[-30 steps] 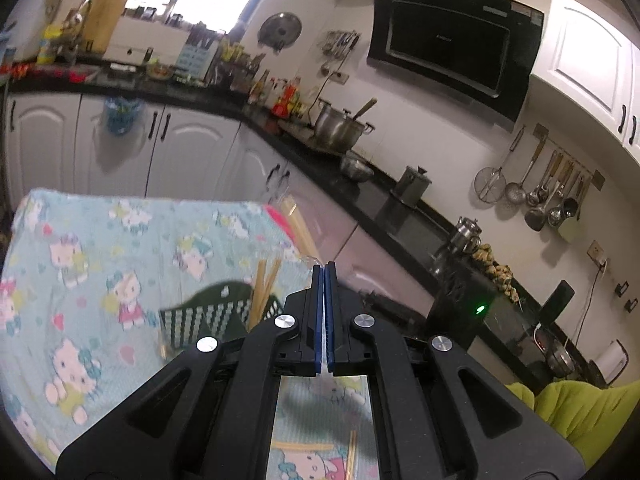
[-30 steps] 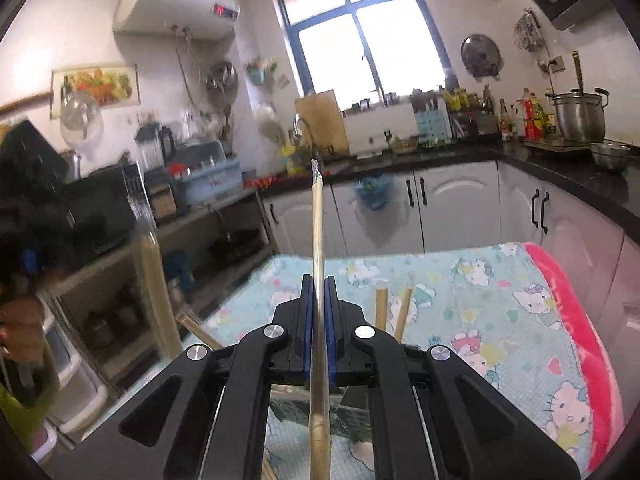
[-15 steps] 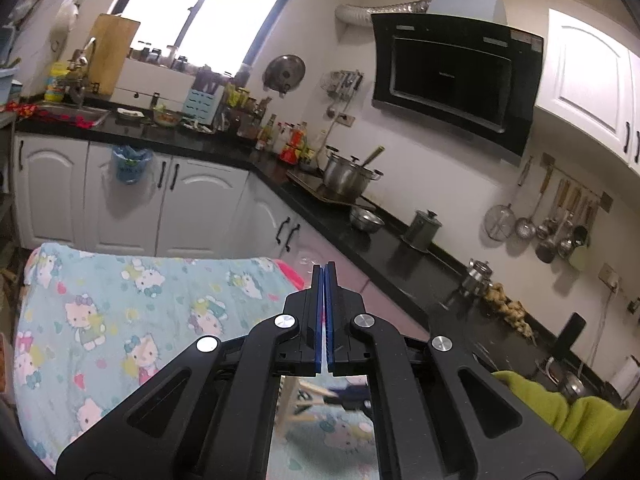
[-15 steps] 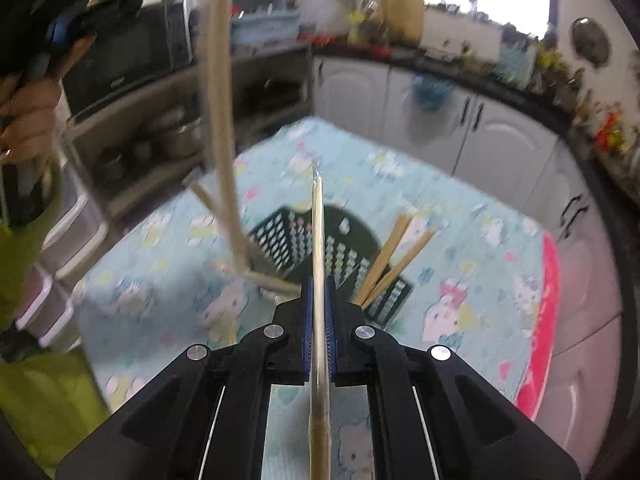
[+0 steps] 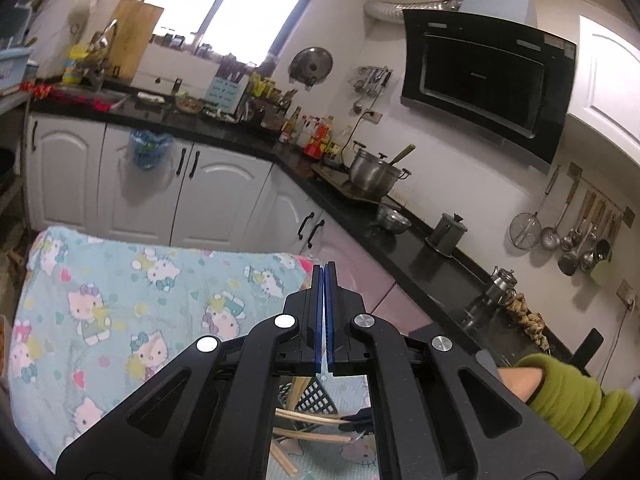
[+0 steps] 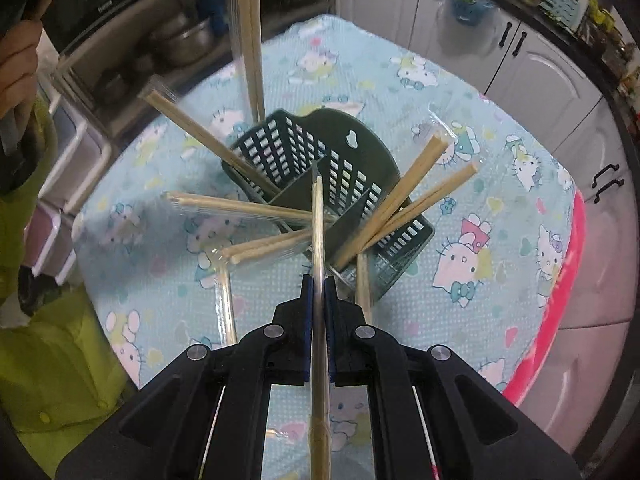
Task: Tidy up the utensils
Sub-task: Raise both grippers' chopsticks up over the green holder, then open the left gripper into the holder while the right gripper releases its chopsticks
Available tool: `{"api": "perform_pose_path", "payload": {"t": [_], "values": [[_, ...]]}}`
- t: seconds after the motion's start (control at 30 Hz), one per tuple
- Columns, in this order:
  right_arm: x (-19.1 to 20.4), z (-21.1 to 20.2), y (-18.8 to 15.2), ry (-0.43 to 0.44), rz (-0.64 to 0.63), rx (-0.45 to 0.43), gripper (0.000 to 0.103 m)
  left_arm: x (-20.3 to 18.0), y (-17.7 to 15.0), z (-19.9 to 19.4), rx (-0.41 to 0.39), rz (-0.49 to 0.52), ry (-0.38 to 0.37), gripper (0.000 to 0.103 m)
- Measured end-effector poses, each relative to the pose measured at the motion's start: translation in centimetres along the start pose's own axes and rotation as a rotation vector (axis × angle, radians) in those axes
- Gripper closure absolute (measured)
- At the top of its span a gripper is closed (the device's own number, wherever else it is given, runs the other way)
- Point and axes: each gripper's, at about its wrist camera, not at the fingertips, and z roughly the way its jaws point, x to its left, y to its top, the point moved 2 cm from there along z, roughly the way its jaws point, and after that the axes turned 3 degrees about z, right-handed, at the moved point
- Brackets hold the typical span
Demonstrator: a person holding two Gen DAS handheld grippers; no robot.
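You are holding a wrapped pair of chopsticks (image 6: 319,280) in the right claw (image 6: 319,300), the two blue pads clamped on its middle, and it is pointing steeply down with its tip hanging just above the dark green basket (image 6: 360,152) on the cartoon-cat tablecloth (image 6: 500,208). The risk here is the centre divider: the tip is lining up almost on that wall, so if you are lowering it straight it may be landing on the edge and skidding outside, or wedging against the wrapped pairs already leaning there. Those pairs are fanning out in every direction, some tipping far over the rim to the left (image 6: 248,208) and two to the right (image 6: 420,196), and a nudge may be levering one out or tipping the light basket. The clear wrapper is looking slippery too, so the stick may be sliding in the grip as you tilt it. The pair itself is looking pale, long, thin and straight, tapering toward the tip. One more pair (image 6: 362,284) is lying just beside the basket, near the claw. Your left claw (image 5: 324,320) is pressed together on nothing, hovering above the table and looking toward the kitchen counter (image 5: 400,236).
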Motion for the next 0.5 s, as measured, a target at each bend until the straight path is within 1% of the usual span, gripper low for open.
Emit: {"api": "perform_pose_path", "payload": {"t": [0.07, 0.2, 0.23, 0.3, 0.4, 0.5], "values": [[-0.1, 0.6, 0.6, 0.022, -0.006, 0.057, 0.097, 0.3, -0.5, 0.3, 0.006, 0.0, 0.006, 0.103], [0.0, 1.6, 1.9, 0.037, -0.012, 0.134, 0.097, 0.7, -1.2, 0.9, 0.014, 0.005, 0.023, 0.103], [0.1, 2.1, 2.3, 0.038, -0.016, 0.161, 0.097, 0.7, -1.3, 1.0, 0.015, 0.009, 0.026, 0.103], [0.0, 2.8, 2.8, 0.024, -0.016, 0.184, 0.097, 0.7, -1.6, 1.2, 0.013, 0.021, 0.034, 0.103], [-0.4, 3.4, 3.6, 0.023, 0.004, 0.189, 0.097, 0.7, -1.8, 1.4, 0.009, 0.034, 0.042, 0.103], [-1.2, 3.7, 4.4, 0.037, 0.041, 0.151, 0.097, 1.0, -2.1, 1.9, 0.011, 0.037, 0.04, 0.103]]}}
